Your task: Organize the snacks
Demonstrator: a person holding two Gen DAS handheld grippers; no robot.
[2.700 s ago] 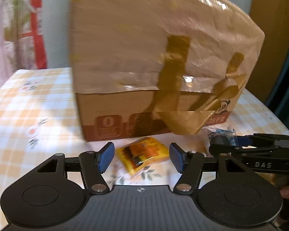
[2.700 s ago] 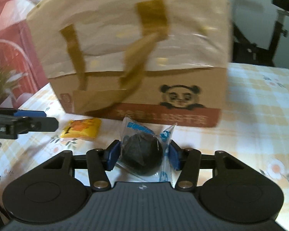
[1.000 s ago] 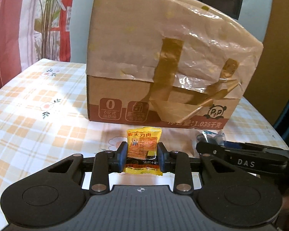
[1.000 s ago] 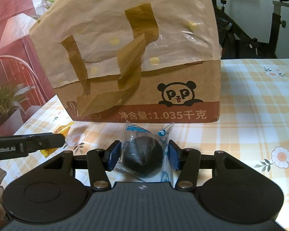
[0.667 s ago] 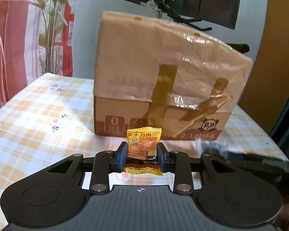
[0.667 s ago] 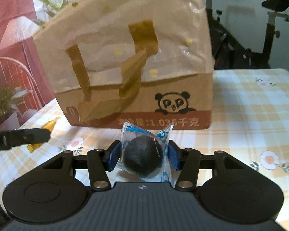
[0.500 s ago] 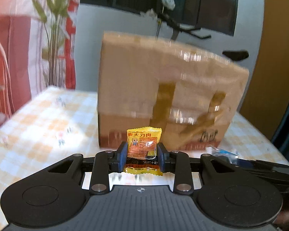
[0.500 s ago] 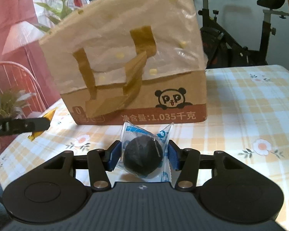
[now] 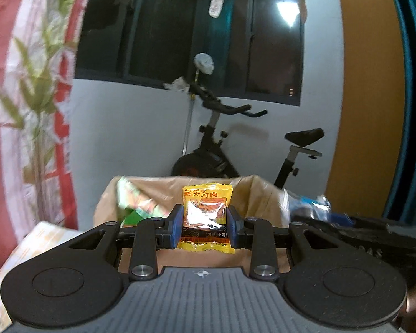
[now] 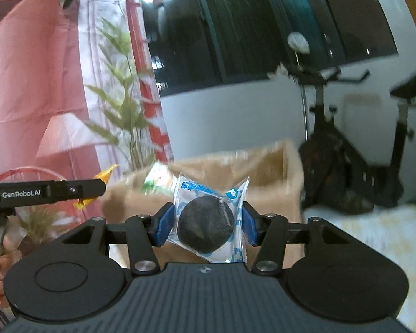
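Left gripper (image 9: 204, 227) raised level with the top of the bag (image 9: 263, 194), jaws clamped on a yellow packet (image 9: 206, 208), held upright between the blue pads (image 9: 177, 229). Packet in front of the bag's open mouth, near side. Inside the bag at left, a green-and-white wrapper (image 9: 133, 202), blurred. Right gripper's side showing at far right, with a clear blue-printed wrapper at its tip.

Right gripper (image 10: 206, 223) likewise up at the bag (image 10: 266, 177) rim, jaws closed on a clear wrapper holding a black ball (image 10: 206, 223), squeezed between both pads. Bag just beyond, its opening visible above the ball. Left gripper's arm (image 10: 47, 191) crossing at left, yellow packet corner (image 10: 105, 176) poking past it.

Behind the bag: exercise bike (image 9: 224, 149), dark window (image 9: 191, 27), red curtain (image 9: 19, 97), plant (image 10: 122, 116). Checked desk (image 9: 22, 249) edge at lower left.
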